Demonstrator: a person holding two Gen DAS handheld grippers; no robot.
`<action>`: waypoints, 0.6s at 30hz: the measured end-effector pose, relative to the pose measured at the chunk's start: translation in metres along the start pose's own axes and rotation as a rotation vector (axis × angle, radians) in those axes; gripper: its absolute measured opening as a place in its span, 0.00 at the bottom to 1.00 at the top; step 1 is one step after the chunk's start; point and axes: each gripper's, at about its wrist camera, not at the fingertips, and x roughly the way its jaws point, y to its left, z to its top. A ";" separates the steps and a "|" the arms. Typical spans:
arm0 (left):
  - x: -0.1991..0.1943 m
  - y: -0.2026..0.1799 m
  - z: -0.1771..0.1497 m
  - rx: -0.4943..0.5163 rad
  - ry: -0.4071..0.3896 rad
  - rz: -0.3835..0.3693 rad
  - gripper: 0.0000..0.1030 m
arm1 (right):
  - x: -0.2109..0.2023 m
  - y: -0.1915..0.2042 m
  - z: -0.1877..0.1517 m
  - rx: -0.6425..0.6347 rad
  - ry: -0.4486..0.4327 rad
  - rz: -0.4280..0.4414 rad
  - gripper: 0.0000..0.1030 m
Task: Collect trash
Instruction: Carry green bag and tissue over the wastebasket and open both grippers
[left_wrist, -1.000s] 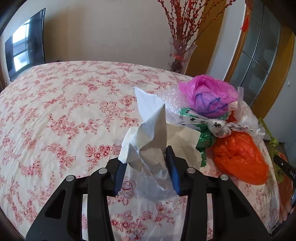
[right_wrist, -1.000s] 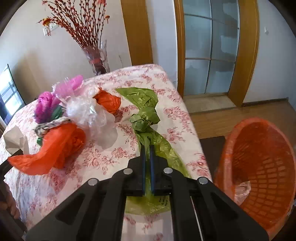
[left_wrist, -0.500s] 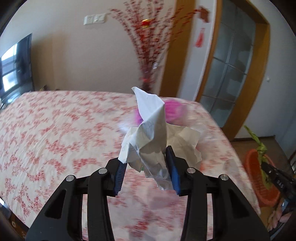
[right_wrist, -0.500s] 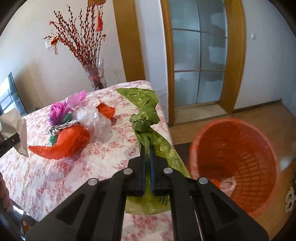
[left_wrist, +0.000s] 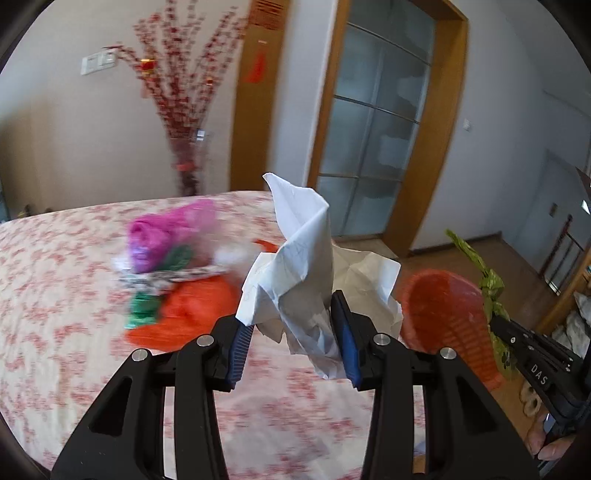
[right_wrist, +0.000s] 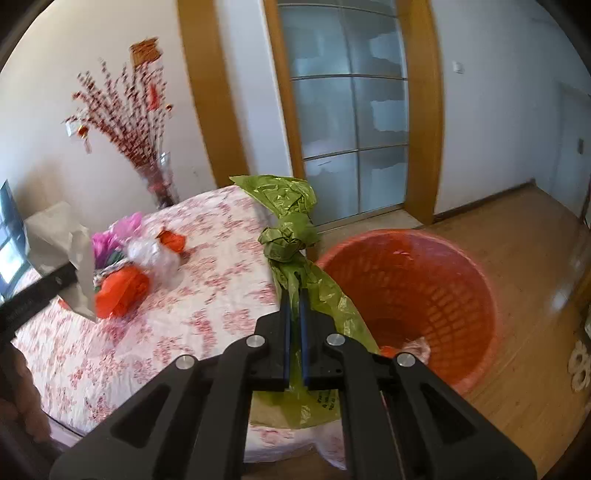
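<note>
Tabletop left behind: both loads now near the basket (right_wrist: 406, 295).
Left claw (left_wrist: 291, 343) clenched on paper (left_wrist: 306, 266), right claw (right_wrist: 294, 332) on the green bag (right_wrist: 291, 229); dropping comes next.

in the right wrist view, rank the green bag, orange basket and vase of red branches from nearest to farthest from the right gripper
1. green bag: pinched in the jaws of the right gripper.
2. orange basket: on the floor, just right of the gripper.
3. vase of red branches: far left, at the table's back edge by the wall.
</note>
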 end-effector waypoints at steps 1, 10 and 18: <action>0.003 -0.008 -0.002 0.007 0.006 -0.014 0.41 | -0.002 -0.006 0.000 0.010 -0.004 -0.007 0.06; 0.032 -0.068 -0.007 0.053 0.051 -0.121 0.41 | -0.002 -0.053 -0.005 0.106 -0.005 -0.073 0.06; 0.059 -0.110 -0.008 0.087 0.088 -0.192 0.41 | 0.013 -0.082 -0.014 0.169 0.011 -0.088 0.06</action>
